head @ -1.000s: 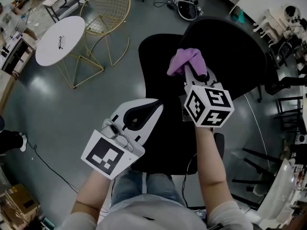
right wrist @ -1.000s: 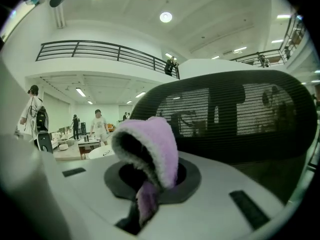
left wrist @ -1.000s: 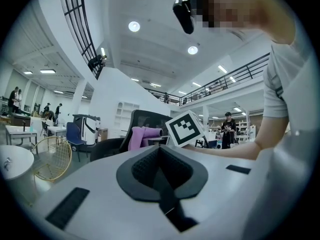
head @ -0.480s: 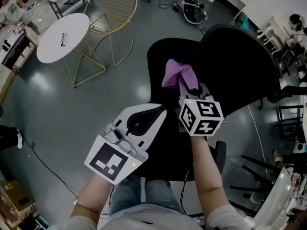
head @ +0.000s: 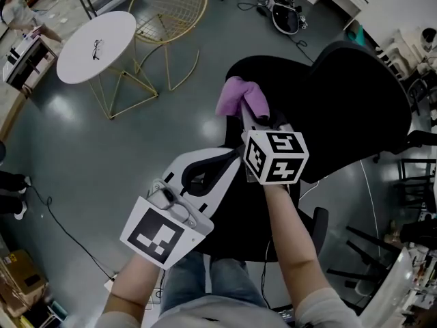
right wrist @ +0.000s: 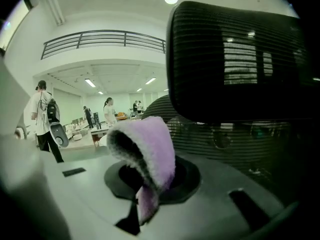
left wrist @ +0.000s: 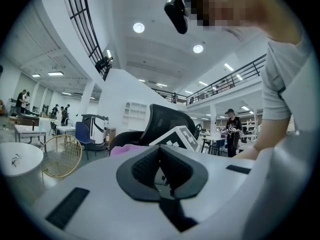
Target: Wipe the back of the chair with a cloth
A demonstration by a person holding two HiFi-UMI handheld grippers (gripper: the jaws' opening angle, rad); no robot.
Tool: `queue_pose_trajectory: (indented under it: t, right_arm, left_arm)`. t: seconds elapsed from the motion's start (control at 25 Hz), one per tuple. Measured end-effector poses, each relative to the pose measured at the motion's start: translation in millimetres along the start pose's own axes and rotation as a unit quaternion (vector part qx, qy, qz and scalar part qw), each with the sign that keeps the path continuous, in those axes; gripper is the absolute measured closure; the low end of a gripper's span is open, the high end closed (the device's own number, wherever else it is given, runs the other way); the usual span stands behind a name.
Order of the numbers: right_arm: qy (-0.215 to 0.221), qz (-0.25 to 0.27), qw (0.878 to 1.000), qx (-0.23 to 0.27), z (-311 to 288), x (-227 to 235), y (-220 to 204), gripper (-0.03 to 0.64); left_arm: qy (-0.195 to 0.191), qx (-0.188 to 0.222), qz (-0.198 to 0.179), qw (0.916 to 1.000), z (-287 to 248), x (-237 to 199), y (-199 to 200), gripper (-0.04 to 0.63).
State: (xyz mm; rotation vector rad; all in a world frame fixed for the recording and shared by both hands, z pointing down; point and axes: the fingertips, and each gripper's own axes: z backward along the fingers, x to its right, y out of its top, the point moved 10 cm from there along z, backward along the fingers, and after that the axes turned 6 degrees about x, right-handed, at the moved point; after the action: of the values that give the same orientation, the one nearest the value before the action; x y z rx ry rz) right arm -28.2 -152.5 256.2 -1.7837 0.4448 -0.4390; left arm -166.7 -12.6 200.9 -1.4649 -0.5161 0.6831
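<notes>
A black mesh office chair (head: 348, 94) stands in front of me, its backrest at the right and its seat (head: 266, 74) to the left of that. My right gripper (head: 250, 117) is shut on a purple cloth (head: 239, 96), held over the seat's near edge, beside the backrest. In the right gripper view the purple cloth (right wrist: 147, 154) bulges out of the jaws, with the chair's headrest (right wrist: 240, 59) and mesh back (right wrist: 225, 134) close ahead. My left gripper (head: 229, 161) is lower left, jaws shut, holding nothing. The left gripper view shows the chair (left wrist: 167, 121) beyond them.
A white round table (head: 95, 38) on gold legs and a gold wire chair (head: 171, 5) stand far left on the grey floor. Cables and gear (head: 283, 12) lie behind the chair. Dark chair frames (head: 410, 176) crowd the right edge. People stand in the distance.
My right gripper with the purple cloth has moved left and a little nearer, away from the backrest towards the seat's edge. The left gripper has stayed about where it was.
</notes>
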Motion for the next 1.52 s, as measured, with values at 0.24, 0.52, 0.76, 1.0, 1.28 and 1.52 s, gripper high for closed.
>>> queue_pose_trajectory:
  t: [0.24, 0.52, 0.76, 1.0, 1.28, 1.52]
  right_arm:
    - [-0.005, -0.002, 1.0, 0.003, -5.2, -0.3, 0.6, 0.572]
    - [-0.013, -0.017, 1.0, 0.009, -1.3, 13.7, 1.2, 0.571]
    - [-0.038, -0.036, 0.998, 0.017, 6.9, 37.9, 0.1, 0.571]
    - [-0.068, -0.049, 0.996, 0.019, 22.6, 62.1, -3.9, 0.571]
    - [-0.109, -0.076, 0.991, 0.029, 50.4, 104.7, -12.5, 0.571]
    - [-0.138, -0.091, 0.986, 0.035, 72.7, 134.5, -15.0, 0.571]
  left_arm:
    - [0.006, -0.006, 0.004, 1.0, 3.0, -3.4, -3.7, 0.583]
    - [-0.001, -0.01, 0.009, 0.9999, -4.2, 1.1, -8.3, 0.583]
    - [-0.009, -0.014, 0.009, 0.9998, -14.5, 4.5, -10.7, 0.583]
    - [-0.026, -0.016, 0.006, 0.9995, -26.8, 14.0, -11.7, 0.583]
    - [-0.048, -0.02, 0.007, 0.9986, -50.6, 31.9, -18.2, 0.583]
    - [-0.07, -0.024, 0.008, 0.9972, -71.3, 47.7, -19.6, 0.583]
